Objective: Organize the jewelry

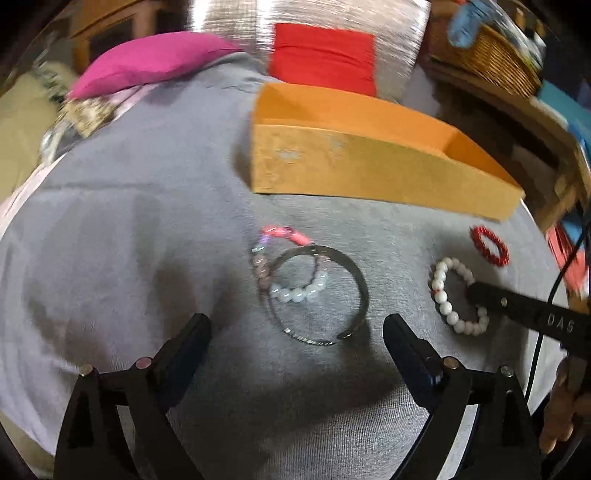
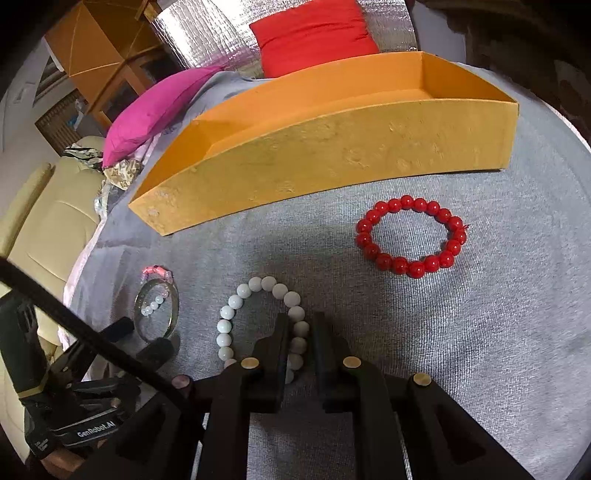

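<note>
On the grey cloth point(image 1: 129, 229) lies a silver bangle point(image 1: 360, 295) overlapping a mixed pink-and-white bead bracelet point(image 1: 295, 294). My left gripper point(image 1: 295, 328) stands wide open just in front of them, nothing between its fingers. To the right lies a white bead bracelet point(image 2: 236, 301). My right gripper point(image 2: 301, 317) is shut on its near right side, with beads showing between the pads. A red bead bracelet point(image 2: 410, 236) lies free further right. The orange box point(image 2: 332, 155) stands open behind them. The left wrist view shows the white bracelet point(image 1: 439, 277) and the red one point(image 1: 489, 245).
A pink cushion point(image 1: 147, 66) and a red cushion point(image 1: 321, 55) lie behind the box against a silver foil mat point(image 1: 229, 22). A wicker basket point(image 1: 491, 59) sits on wooden furniture at the far right. A cream sofa point(image 2: 44, 221) borders the cloth's left edge.
</note>
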Demonstrator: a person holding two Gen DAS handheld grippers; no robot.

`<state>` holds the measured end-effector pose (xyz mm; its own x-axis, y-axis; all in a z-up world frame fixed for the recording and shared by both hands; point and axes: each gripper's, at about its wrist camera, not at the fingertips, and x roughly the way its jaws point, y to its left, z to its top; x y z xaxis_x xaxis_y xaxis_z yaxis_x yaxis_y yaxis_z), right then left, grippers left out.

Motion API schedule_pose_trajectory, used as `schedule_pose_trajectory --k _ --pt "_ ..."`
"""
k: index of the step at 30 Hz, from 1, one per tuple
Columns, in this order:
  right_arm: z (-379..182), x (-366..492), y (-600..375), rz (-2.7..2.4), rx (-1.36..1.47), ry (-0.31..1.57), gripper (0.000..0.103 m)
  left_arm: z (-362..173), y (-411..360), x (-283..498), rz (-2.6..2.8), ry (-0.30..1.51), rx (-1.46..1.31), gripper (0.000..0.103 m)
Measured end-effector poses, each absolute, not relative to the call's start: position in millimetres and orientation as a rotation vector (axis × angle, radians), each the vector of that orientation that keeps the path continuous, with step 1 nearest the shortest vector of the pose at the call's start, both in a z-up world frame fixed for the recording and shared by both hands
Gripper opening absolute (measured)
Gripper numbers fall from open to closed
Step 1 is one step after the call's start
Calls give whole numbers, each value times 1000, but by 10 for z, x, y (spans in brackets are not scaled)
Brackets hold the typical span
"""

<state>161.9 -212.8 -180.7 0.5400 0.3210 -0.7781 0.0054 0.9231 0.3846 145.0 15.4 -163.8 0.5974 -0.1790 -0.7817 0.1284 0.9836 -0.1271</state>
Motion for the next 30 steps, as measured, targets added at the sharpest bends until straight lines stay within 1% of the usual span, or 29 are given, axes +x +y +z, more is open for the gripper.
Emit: schedule_pose_trajectory --k 3,11,12,13,14,15,16,17,20,21,22,23,24,30 --pt "-1804 1615 -2137 198 365 990 15 -1658 216 1356 -138 899 -126 94" --pt "-1810 1611 -2165 211 378 993 15 -1684 40 1424 -73 883 -104 94" --pt "-1812 1613 -2169 214 381 993 15 -1692 6 1421 -71 877 -86 92" --pt "-1814 1612 -2174 217 383 993 15 -1698 -28 1433 -73 875 -72 84" --pt "-1816 1614 -2175 218 386 993 15 -1704 -60 1448 -72 874 -48 79" --pt "-1819 1615 -2179 220 390 992 15 -1702 -80 1446 -69 861 -26 72" --pt "-1820 1616 -2179 221 390 992 15 -1697 -93 1444 -74 851 -16 61" --pt "-1823 1615 -2184 221 389 991 15 -1688 -110 1459 -82 846 -8 58" --pt "-1822 1612 -2177 219 381 987 15 -1675 -86 1462 -96 844 -4 57" --pt "-1820 1611 -2175 219 382 986 15 -1669 -79 1465 -96 843 -4 50" --pt "-1819 1608 -2176 220 383 984 15 -1659 -57 1465 -97 840 -3 28" --pt "-1818 1604 -2178 221 385 981 15 -1651 -28 1485 -100 837 -4 22" --pt "-1818 1597 -2184 221 385 978 14 -1636 5 1487 -107 835 -10 19" --pt "-1761 1567 -2120 222 350 944 13 -1634 232 1519 -159 860 -112 19"
